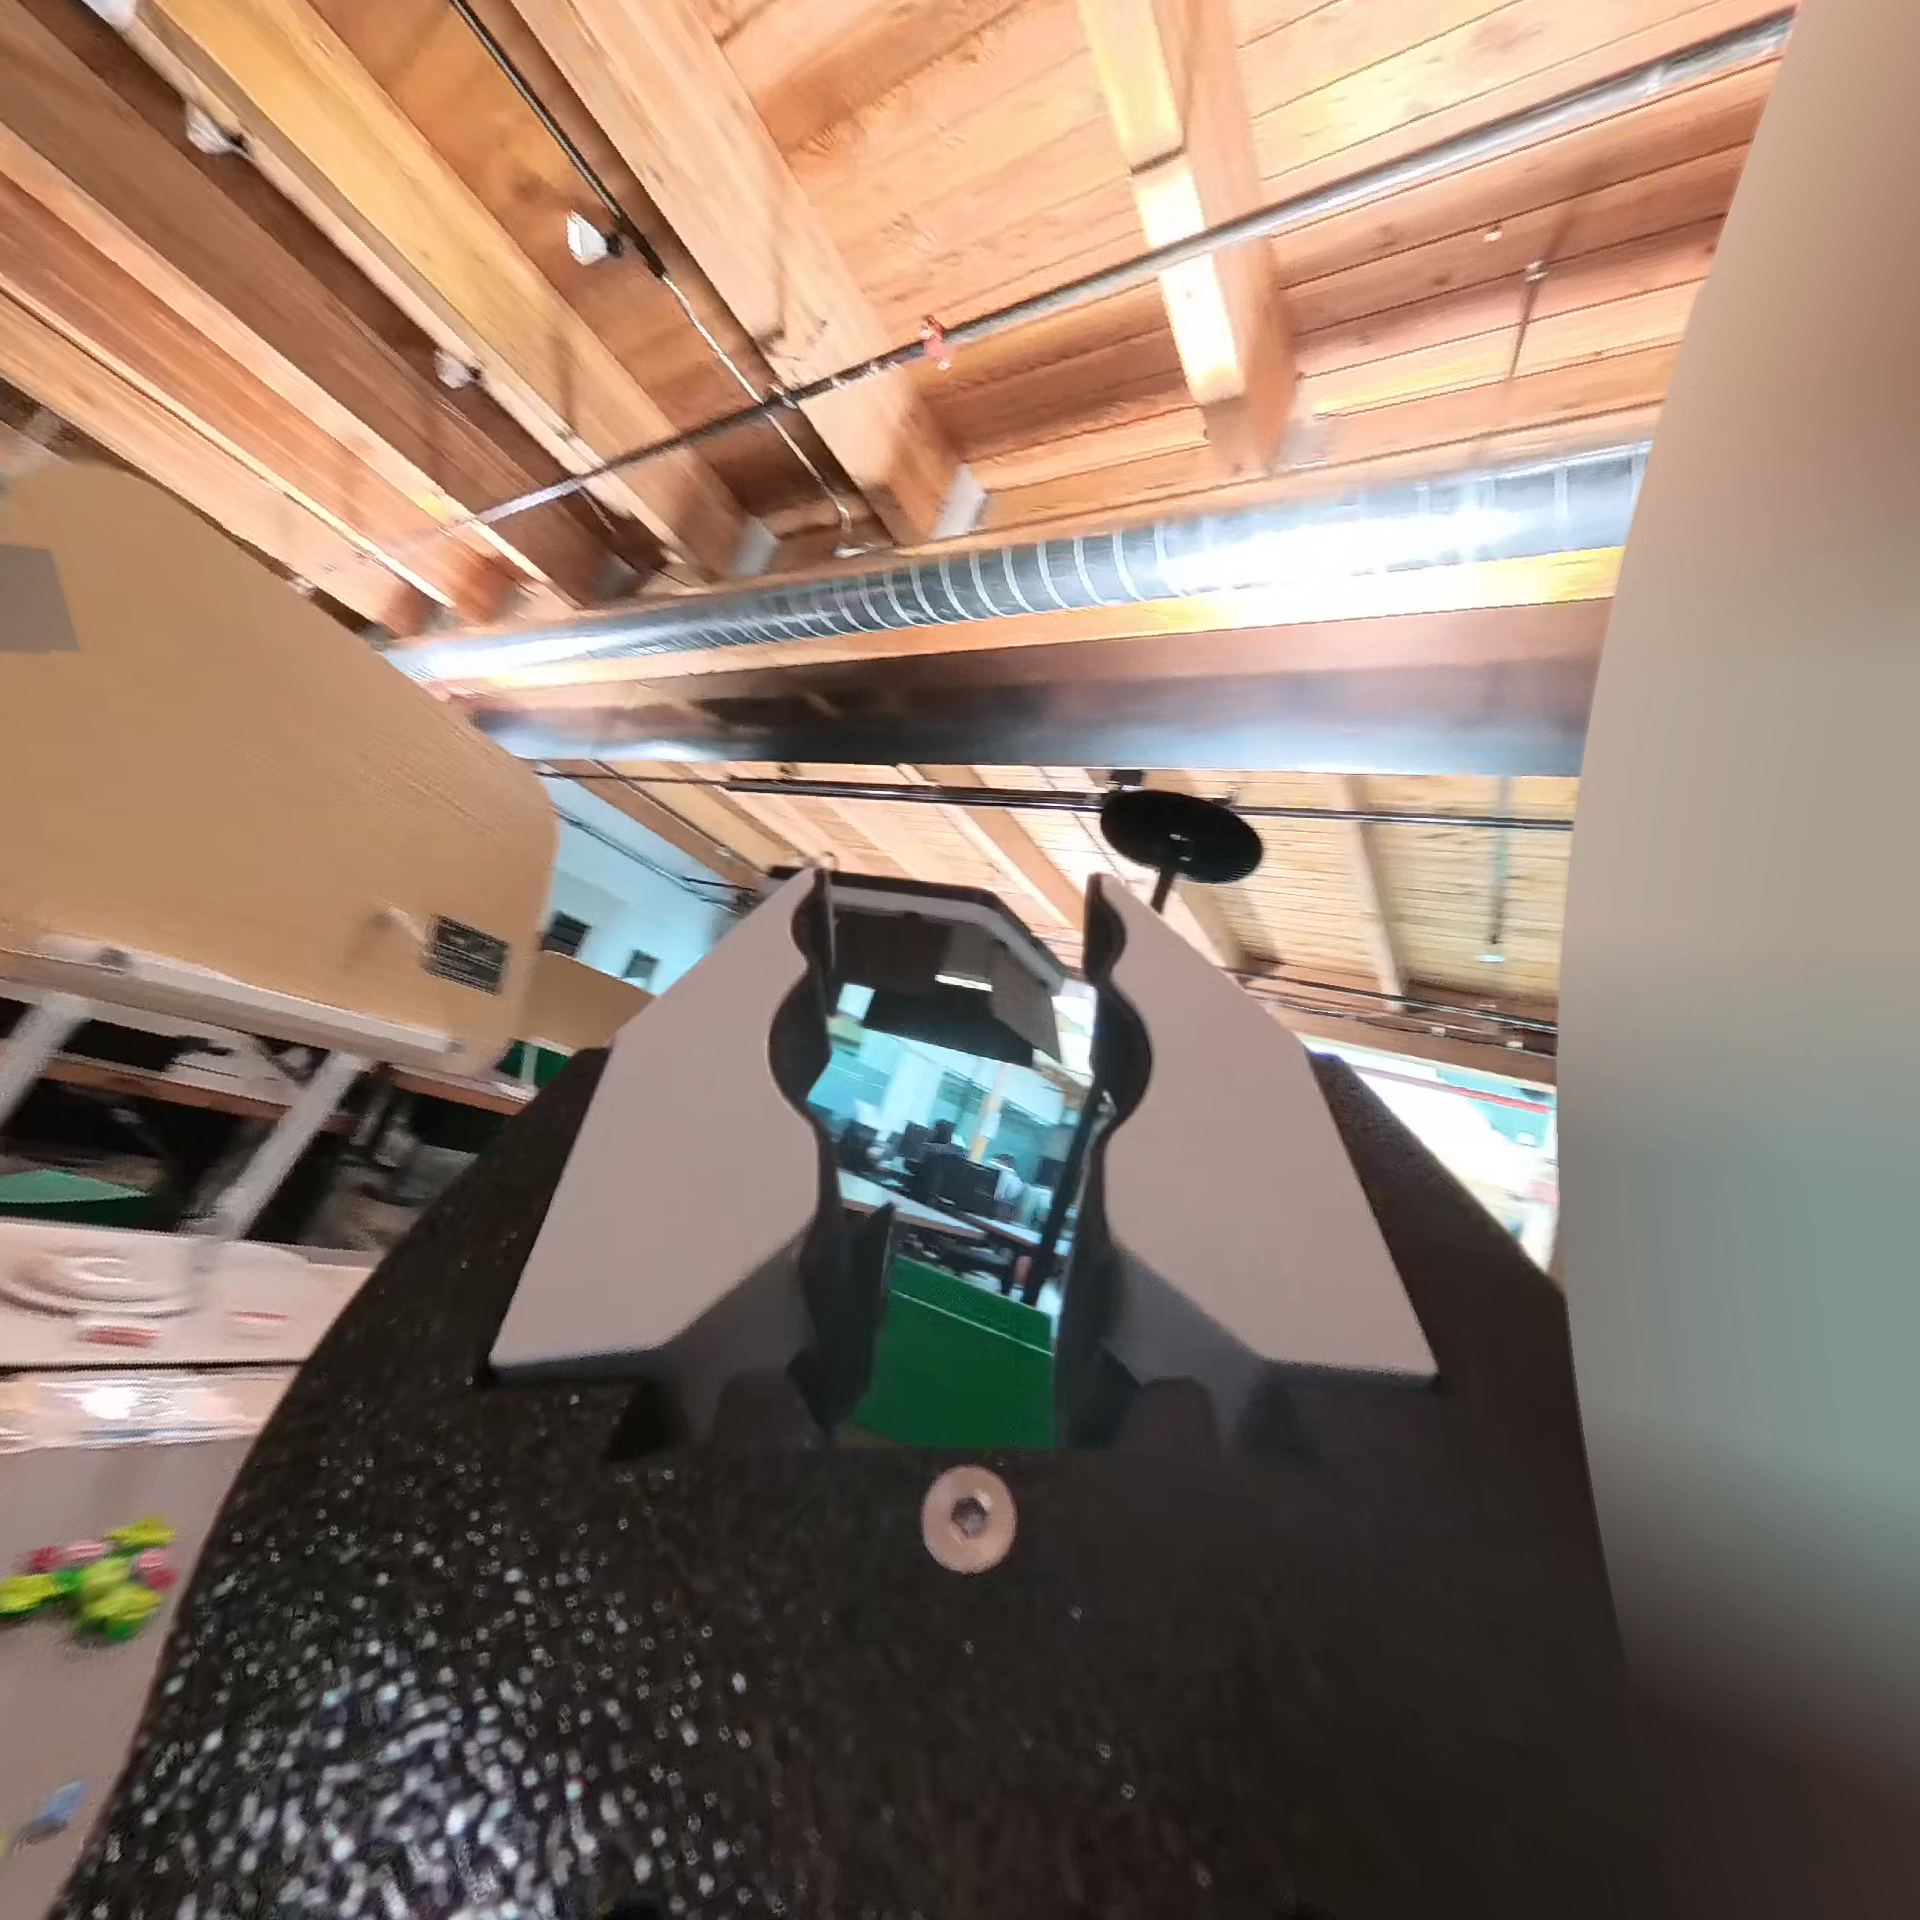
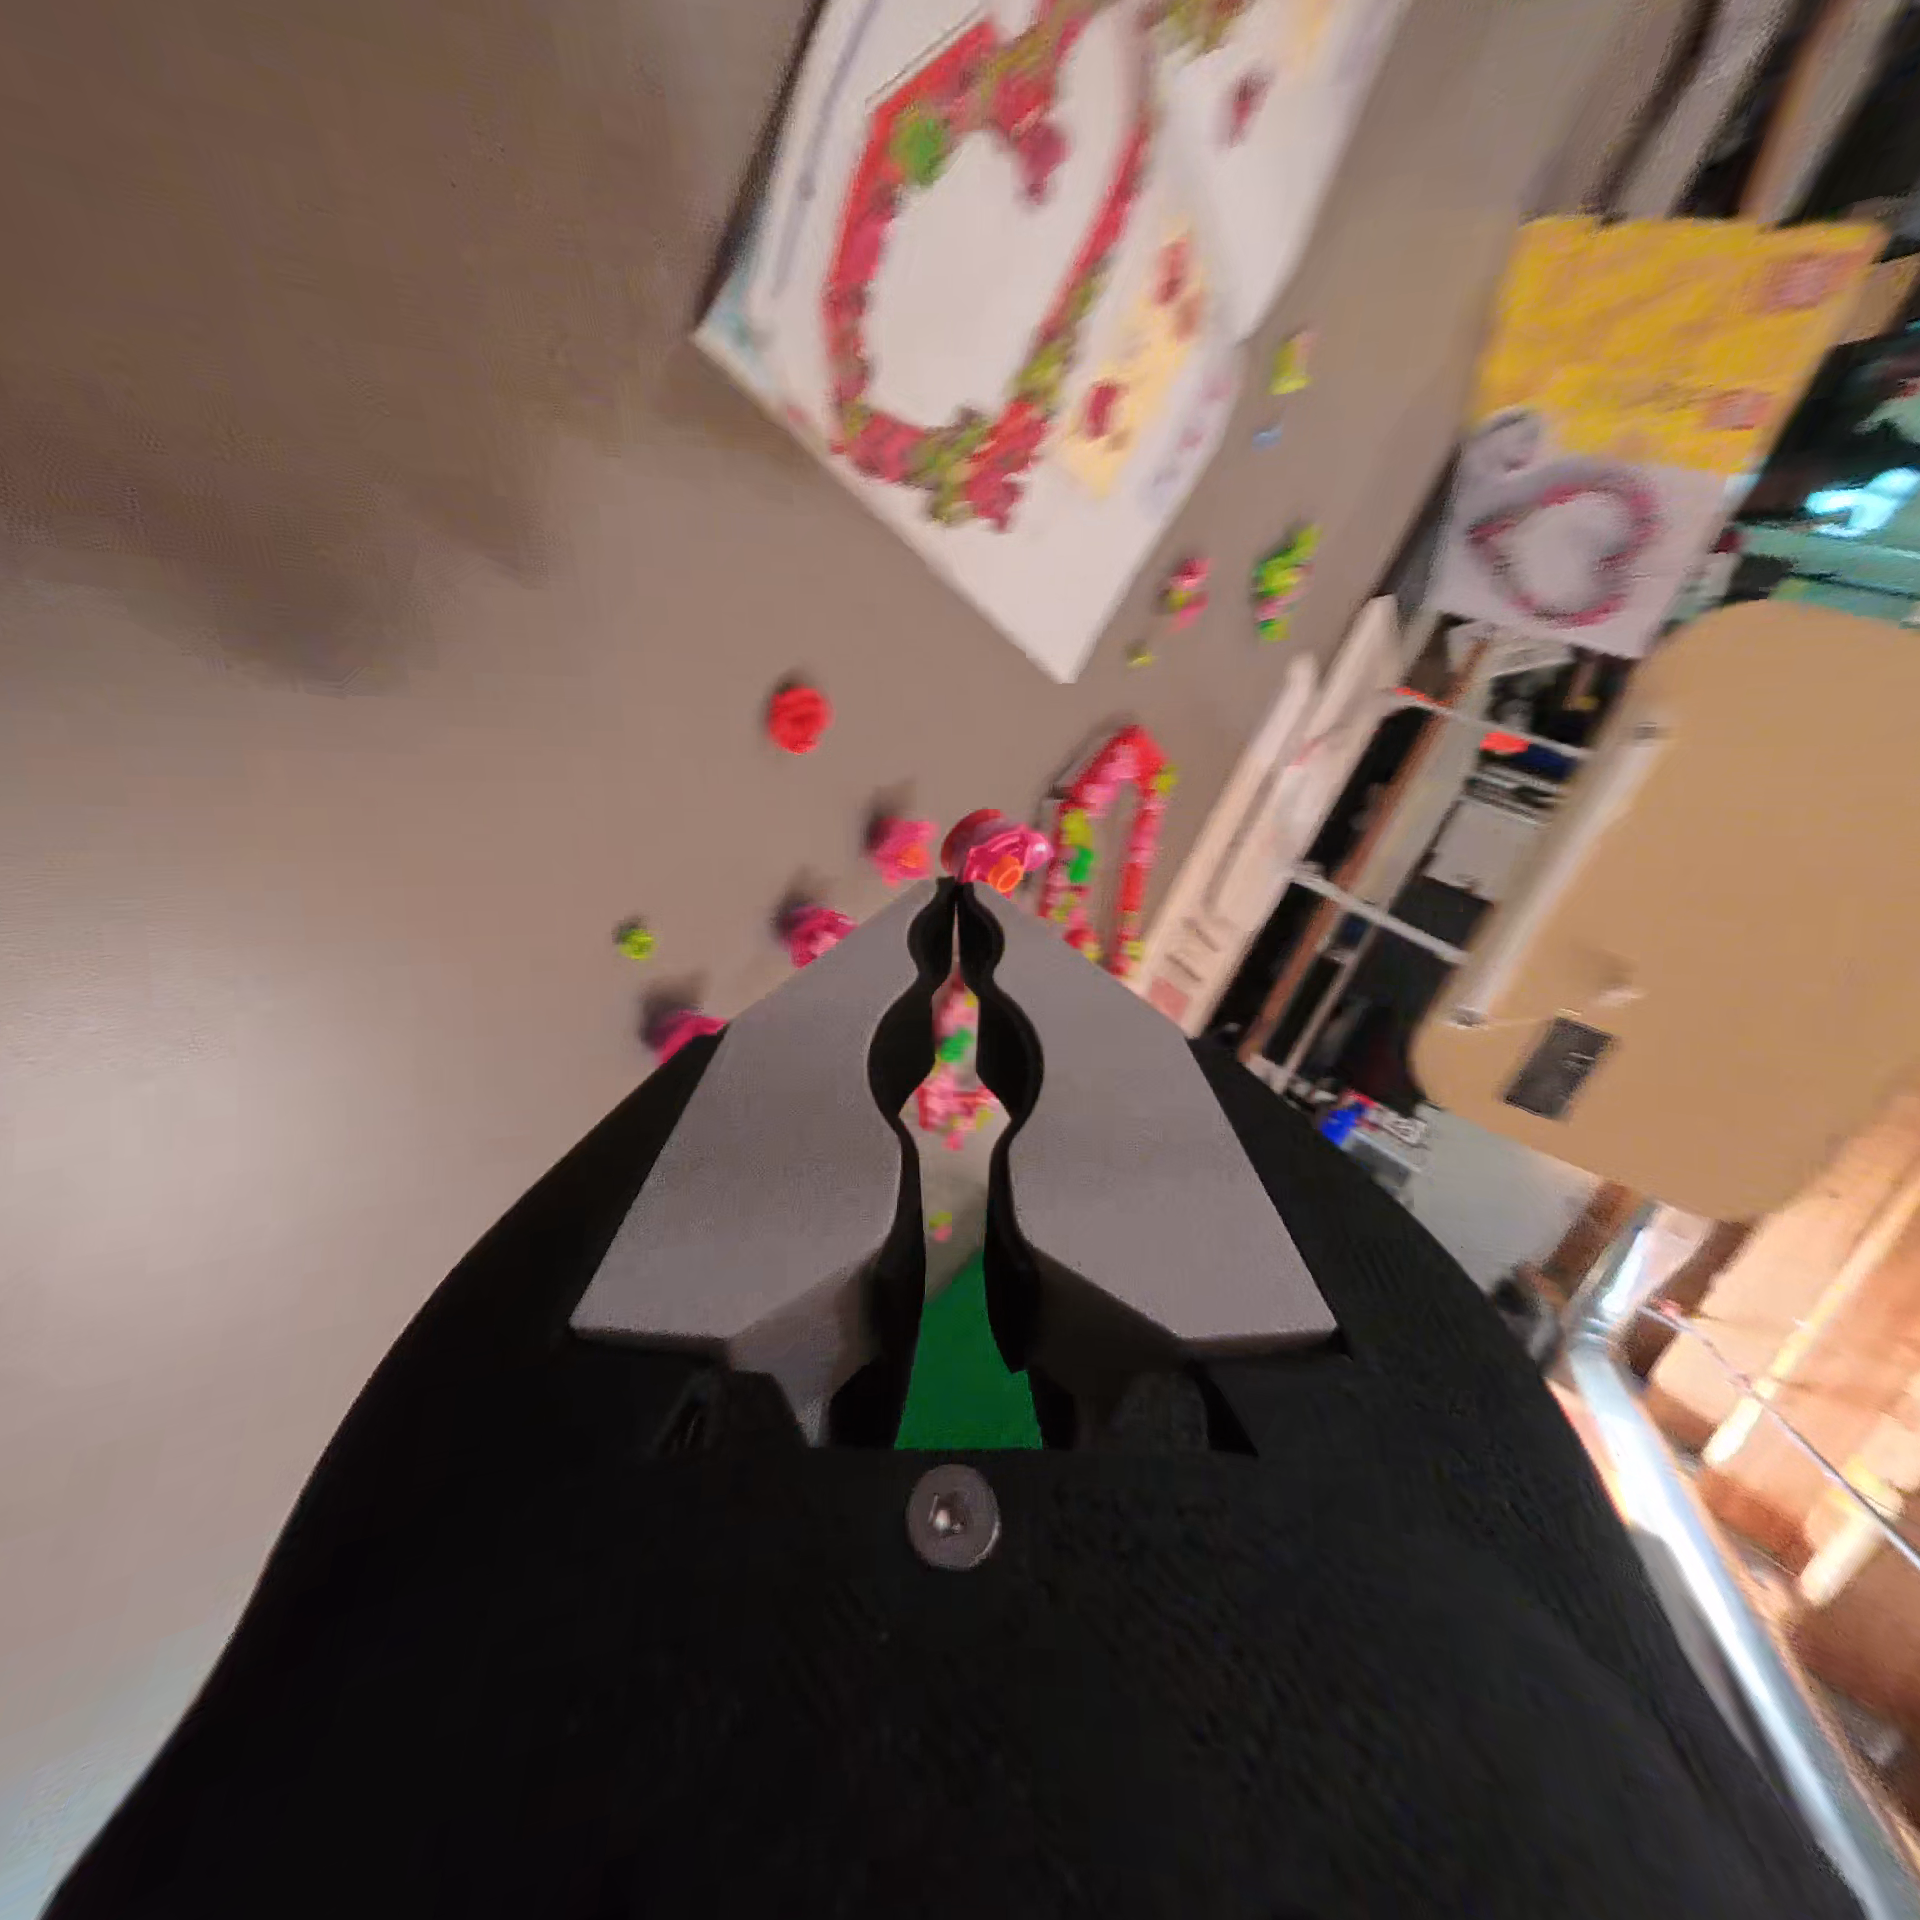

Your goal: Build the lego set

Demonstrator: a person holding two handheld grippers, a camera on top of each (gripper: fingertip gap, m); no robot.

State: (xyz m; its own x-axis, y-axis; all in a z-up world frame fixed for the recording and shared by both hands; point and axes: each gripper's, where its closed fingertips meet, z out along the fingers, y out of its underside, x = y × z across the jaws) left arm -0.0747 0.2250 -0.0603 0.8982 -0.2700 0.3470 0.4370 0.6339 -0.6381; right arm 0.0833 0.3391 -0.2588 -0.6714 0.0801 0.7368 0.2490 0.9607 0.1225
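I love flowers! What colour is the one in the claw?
Pink flower piece with an orange centre, clearest in the right wrist view.

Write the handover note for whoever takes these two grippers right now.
Left gripper: open, empty, aimed up at the wooden ceiling.
Right gripper: shut on a small pink flower piece with an orange centre.
On the grey table: partly built red-and-green heart frame, loose pink and lime pieces, open instruction booklet.
Left: seat the flower, add the rest.

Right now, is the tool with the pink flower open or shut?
Shut. The right tool pinches the pink flower at its tips, which nearly touch.
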